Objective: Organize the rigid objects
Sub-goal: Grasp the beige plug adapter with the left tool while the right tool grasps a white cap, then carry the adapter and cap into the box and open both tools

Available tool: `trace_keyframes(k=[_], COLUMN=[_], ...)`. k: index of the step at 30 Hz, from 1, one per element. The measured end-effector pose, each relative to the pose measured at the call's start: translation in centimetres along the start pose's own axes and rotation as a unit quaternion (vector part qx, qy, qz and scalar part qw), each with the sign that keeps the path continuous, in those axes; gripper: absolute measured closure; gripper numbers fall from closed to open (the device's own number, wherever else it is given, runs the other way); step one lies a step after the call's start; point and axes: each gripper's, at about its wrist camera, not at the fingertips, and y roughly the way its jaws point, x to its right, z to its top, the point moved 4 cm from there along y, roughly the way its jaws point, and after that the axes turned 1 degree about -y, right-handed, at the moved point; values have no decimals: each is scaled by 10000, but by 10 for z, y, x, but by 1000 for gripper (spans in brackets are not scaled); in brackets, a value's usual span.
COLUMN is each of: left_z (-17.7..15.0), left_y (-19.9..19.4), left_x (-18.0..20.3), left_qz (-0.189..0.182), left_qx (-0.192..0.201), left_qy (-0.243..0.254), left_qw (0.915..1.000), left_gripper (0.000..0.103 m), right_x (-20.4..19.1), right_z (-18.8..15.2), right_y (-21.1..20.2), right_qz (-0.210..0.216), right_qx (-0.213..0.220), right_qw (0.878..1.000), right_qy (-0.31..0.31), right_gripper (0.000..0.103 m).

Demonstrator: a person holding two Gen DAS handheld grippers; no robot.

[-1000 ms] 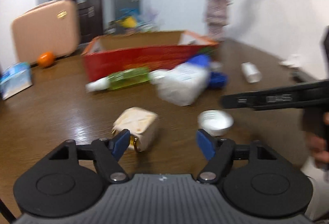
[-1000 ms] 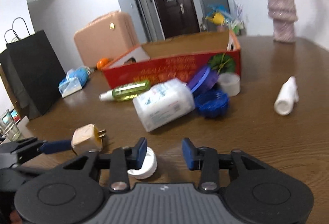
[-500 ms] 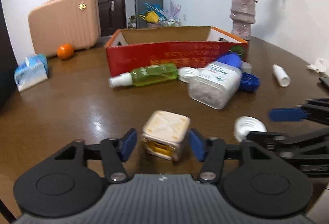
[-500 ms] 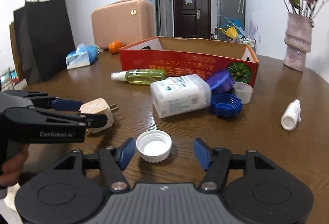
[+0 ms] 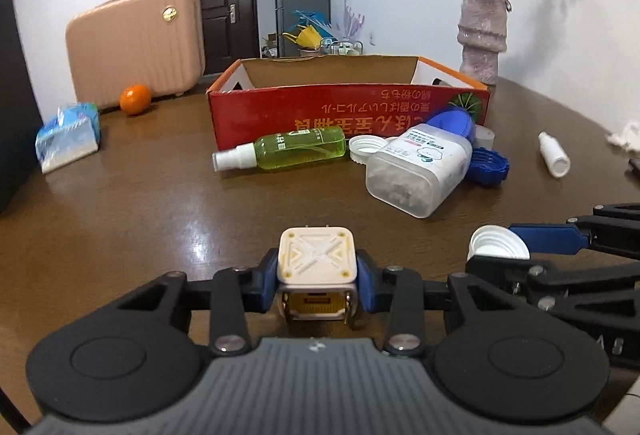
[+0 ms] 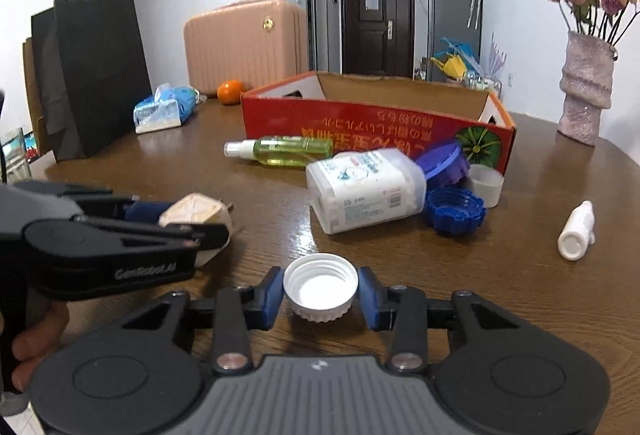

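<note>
My left gripper (image 5: 317, 285) is shut on a cream cube plug adapter (image 5: 316, 267), low over the brown table. It also shows in the right wrist view (image 6: 196, 215), held by the left gripper (image 6: 176, 223). My right gripper (image 6: 320, 295) is shut on a white bottle cap (image 6: 320, 285), open side up; the cap also shows in the left wrist view (image 5: 496, 245). An open red cardboard box (image 5: 348, 107) stands behind, also in the right wrist view (image 6: 376, 115).
In front of the box lie a green spray bottle (image 5: 288, 149), a clear tub of white contents (image 5: 416, 171), blue lids (image 5: 486, 167) and a small white bottle (image 5: 554, 159). A tissue pack (image 5: 68, 137), an orange (image 5: 135, 99), a vase (image 5: 482, 35) and black bags (image 6: 92, 75) stand around.
Both grippers moved forward and closed: the left onto the plug adapter, the right onto the white cap.
</note>
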Motion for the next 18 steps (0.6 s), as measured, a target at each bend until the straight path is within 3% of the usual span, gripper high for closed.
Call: trace_keyframes(k=[9,13,18], left_z=[19,53,113], left_y=[-23,-15,29], left_x=[-20,-34,-58], left_qz=[109,44,-96], left_qx=[434,739,708], left_qy=[-207,-182,-327], left_qw=[9988,9971,9969], left_gripper=[64,64,64], right_x=[11,24,56], right_z=[8,30,81], right_y=[-11,-9,11], right_qz=[-162,-71,-130], right_qx=[179,365,579], right_qw=[9997,9992,9981], right_qy=[92,167,152], right_gripper=[64,64,64])
